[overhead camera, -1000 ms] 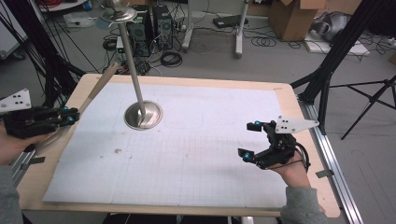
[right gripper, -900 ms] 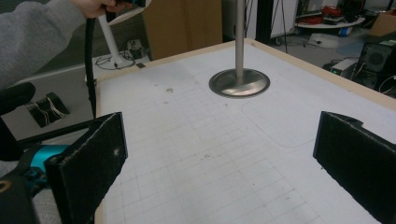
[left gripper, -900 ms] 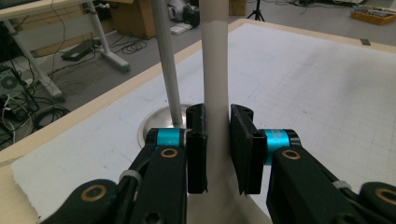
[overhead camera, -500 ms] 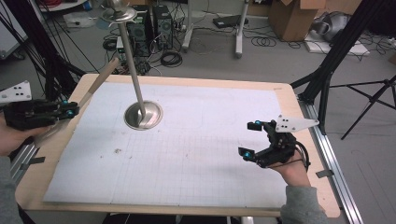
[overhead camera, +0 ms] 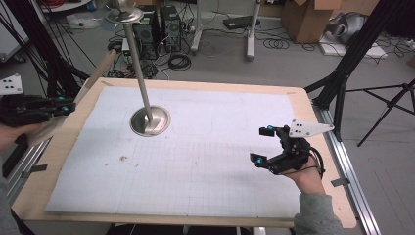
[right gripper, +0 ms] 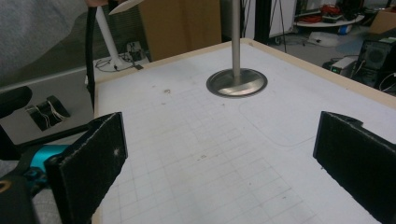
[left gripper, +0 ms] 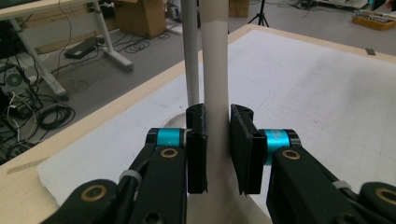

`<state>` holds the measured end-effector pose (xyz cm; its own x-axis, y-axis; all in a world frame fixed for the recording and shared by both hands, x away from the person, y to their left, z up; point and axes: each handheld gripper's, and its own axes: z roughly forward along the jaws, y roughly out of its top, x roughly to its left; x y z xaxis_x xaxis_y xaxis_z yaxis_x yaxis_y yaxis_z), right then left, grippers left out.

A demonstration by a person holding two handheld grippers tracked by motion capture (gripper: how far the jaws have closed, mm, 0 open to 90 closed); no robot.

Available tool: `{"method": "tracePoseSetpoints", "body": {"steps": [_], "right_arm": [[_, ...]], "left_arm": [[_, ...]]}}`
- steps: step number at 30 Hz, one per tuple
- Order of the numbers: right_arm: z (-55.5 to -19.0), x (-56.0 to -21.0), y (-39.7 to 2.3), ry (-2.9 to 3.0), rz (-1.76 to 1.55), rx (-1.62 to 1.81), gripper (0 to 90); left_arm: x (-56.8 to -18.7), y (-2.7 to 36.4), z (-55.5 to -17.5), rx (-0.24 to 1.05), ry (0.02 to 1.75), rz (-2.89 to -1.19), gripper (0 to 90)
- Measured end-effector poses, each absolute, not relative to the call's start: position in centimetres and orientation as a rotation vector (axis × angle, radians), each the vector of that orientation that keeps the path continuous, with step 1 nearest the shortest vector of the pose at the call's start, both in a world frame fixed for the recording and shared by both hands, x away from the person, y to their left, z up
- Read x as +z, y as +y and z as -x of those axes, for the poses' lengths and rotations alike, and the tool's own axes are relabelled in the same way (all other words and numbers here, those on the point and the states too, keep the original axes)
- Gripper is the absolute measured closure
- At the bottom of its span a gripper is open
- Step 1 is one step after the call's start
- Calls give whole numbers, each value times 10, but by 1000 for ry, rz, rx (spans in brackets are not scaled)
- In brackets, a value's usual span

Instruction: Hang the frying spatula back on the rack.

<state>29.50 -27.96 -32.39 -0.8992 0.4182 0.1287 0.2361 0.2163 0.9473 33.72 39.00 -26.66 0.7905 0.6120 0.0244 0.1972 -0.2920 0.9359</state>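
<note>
Left hand-held gripper is clamping a long pale stick; both pads are pressing on its sides, and the stick is running up and away between the jaws. In the high view this hand-held gripper is sitting off the left edge of the desk, and the stick is slanting out beyond its tips toward the far left corner of the desk.

Just beyond the stick, seen from the left hand-held gripper, a metal stand is rising; its post is standing close beside the stick, whether touching I cannot tell. In the high view the stand's round base is resting on the white gridded mat, and a small disc is topping the post.

Right hand-held gripper is hovering over the near right part of the mat, jaws standing wide apart with nothing between them. Ahead of its pads the stand is standing well off.
</note>
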Motion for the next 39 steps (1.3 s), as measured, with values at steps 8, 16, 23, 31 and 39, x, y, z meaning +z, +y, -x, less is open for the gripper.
{"method": "tracePoseSetpoints", "body": {"steps": [8,16,23,31,39], "right_arm": [[-298,-324,-284,2317,-648,1771,18],[-298,-324,-283,2317,-644,1775,18],[-298,-324,-287,2304,-659,1780,18],[-297,-324,-288,2302,-666,1780,18],[-298,-324,-289,2301,-669,1776,18]], "left_arm": [[-261,398,-342,456,622,-1853,765],[-253,401,-345,446,590,-1851,765],[-245,407,-347,444,581,-1839,765],[-243,409,-350,446,579,-1846,765],[-235,412,-351,441,576,-1839,765]]}}
